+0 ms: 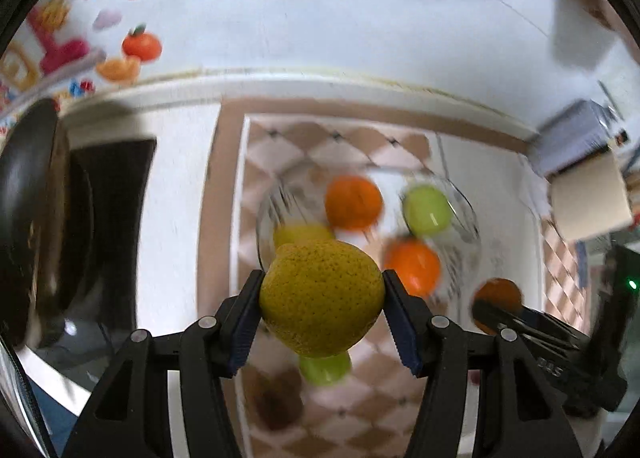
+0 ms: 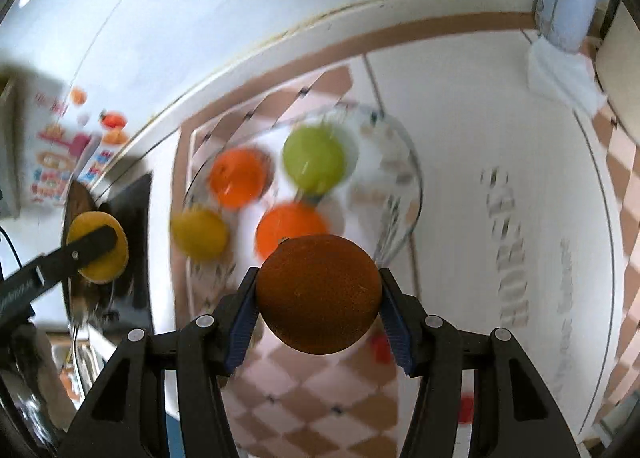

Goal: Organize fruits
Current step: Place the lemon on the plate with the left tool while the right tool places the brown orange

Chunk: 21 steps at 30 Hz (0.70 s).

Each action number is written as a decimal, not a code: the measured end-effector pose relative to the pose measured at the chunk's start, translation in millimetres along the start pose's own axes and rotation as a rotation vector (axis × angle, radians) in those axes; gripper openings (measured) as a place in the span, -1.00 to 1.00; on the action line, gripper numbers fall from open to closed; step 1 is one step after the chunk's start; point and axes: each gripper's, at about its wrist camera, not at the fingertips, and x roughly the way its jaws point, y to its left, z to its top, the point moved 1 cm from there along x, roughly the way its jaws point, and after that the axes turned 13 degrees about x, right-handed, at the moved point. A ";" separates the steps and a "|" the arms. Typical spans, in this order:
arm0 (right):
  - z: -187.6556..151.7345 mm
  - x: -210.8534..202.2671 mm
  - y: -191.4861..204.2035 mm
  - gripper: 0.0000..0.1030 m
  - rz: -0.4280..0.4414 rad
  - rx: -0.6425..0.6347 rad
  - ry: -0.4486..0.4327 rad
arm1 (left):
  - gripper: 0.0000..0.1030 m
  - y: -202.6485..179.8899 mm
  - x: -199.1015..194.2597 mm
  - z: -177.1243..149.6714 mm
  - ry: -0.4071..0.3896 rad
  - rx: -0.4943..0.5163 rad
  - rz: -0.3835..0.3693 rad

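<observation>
In the left wrist view my left gripper (image 1: 323, 280) is shut on a bumpy yellow-green citrus (image 1: 322, 298), held above a glass bowl (image 1: 468, 214). The bowl holds two oranges (image 1: 353, 202), a green apple (image 1: 427, 210) and a yellow lemon (image 1: 300, 234). In the right wrist view my right gripper (image 2: 319, 276) is shut on a dark orange (image 2: 318, 294), with the same bowl (image 2: 416, 186) beneath it. The left gripper (image 2: 96, 240) with its yellow fruit shows at the left there. The right gripper (image 1: 500, 310) with its orange is at the right of the left wrist view.
A brown-and-white checked cloth (image 1: 340, 146) lies under the bowl. A black pan (image 1: 32, 198) stands at the left, and a carton printed with fruit (image 1: 60, 38) behind it. Another green fruit (image 1: 325, 368) lies on the cloth below the citrus. Small red things (image 2: 382, 348) lie near the cloth.
</observation>
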 end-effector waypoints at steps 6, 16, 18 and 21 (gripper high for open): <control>47.3 32.5 -0.1 0.15 -0.078 0.003 0.018 | 0.08 11.8 56.9 46.0 0.101 0.037 0.056; 52.2 70.0 2.1 0.16 -0.154 -0.008 0.081 | 0.09 23.8 129.6 63.9 0.257 0.055 0.072; 52.4 72.8 1.3 0.17 -0.157 -0.002 0.091 | 0.09 26.4 132.1 64.8 0.271 0.057 0.066; 53.8 74.2 4.5 0.53 -0.162 0.004 0.085 | 0.23 32.3 133.3 63.9 0.279 0.043 0.049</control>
